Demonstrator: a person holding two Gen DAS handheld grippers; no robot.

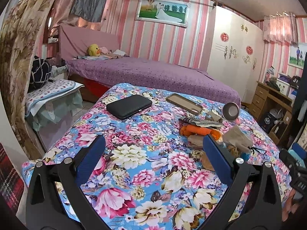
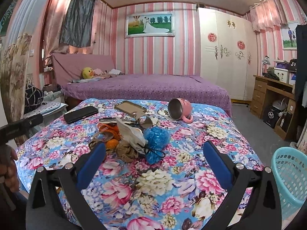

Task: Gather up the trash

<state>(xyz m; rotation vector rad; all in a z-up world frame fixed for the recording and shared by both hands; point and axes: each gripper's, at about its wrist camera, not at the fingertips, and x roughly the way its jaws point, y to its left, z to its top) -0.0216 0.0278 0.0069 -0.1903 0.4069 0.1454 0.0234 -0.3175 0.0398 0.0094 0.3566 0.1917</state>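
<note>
A bedroom with pink striped walls holds a purple bed at the far side, and nearer stands a surface draped in a blue floral cloth (image 2: 153, 182) where the work lies. On that cloth, toward the middle, sits a heap of trash (image 2: 132, 136): orange scraps, a crumpled white wrapper (image 2: 130, 132), brownish rags and a blue plastic bag (image 2: 156, 142) with a black cord, all touching or overlapping one another. Beyond the heap lie things that look like keepers, not litter: a black case (image 2: 80, 114) at the far left, a phone case (image 2: 130, 106) face down beside it, and a pink mug (image 2: 179, 108) tipped on its side at the far right. A turquoise basket (image 2: 291, 174) stands off the near right edge of the cloth, the likely place for the rubbish. The right gripper (image 2: 154, 159) hovers low over the near part of the cloth with its blue fingers spread wide and nothing between them, the heap just ahead and slightly left. The left gripper (image 1: 153, 153) is likewise spread and empty, further left, with the heap at its right finger. Collection seems not yet begun; this looks like the approach to a first pick. The next move calls for advancing the right gripper onto one loose piece, probably the blue bag nearest it, closing on that alone, and keeping clear of the mug and phone case.
</note>
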